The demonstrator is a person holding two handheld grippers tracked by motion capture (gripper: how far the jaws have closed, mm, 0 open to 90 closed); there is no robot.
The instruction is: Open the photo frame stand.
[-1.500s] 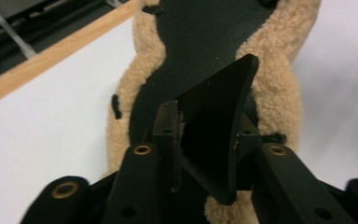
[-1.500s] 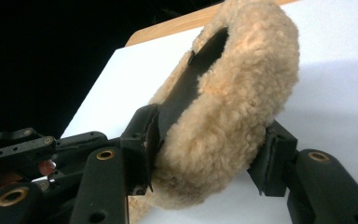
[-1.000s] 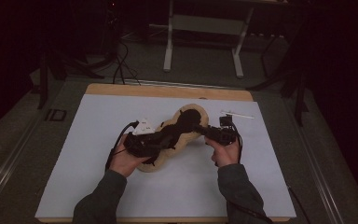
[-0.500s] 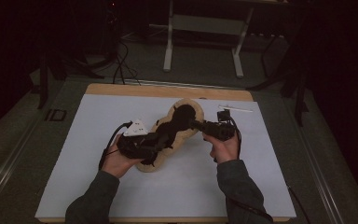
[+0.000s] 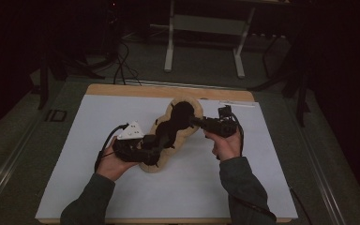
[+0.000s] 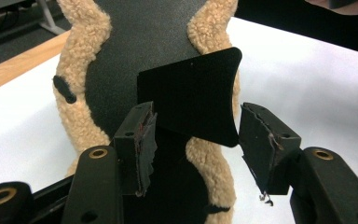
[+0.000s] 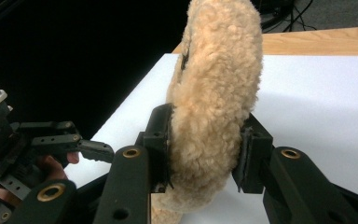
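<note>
1. The right tool (image 7: 205, 154) pinches the fleece rim of a tan, black-lined sheepskin piece (image 5: 171, 136) (it looks like a shoe insole or slipper part). Its jaws have just been closing, and in the right gripper view both pads press into the pile, one on each face.

2. The left tool (image 6: 193, 149) stands spread, its jaws having just been opening. A stiff black flap (image 6: 191, 98) of the piece lies between them; the left pad seems to brush its edge and the right pad stands clear, so I judge it released.

3. In the high view the piece lies near the middle of the white tabletop (image 5: 272, 187), its far end tilted up where the right tool (image 5: 194, 123) takes it and its near end down by the left tool (image 5: 155, 145).

4. The step in hand looks like a hand-over of grip: the right side has taken hold while the left lets go.

5. The next move probably calls for the left tool to find a new bite (the flap or the near fleece edge) while the right keeps the rim firmly clamped, since soft pile can slip.
</note>
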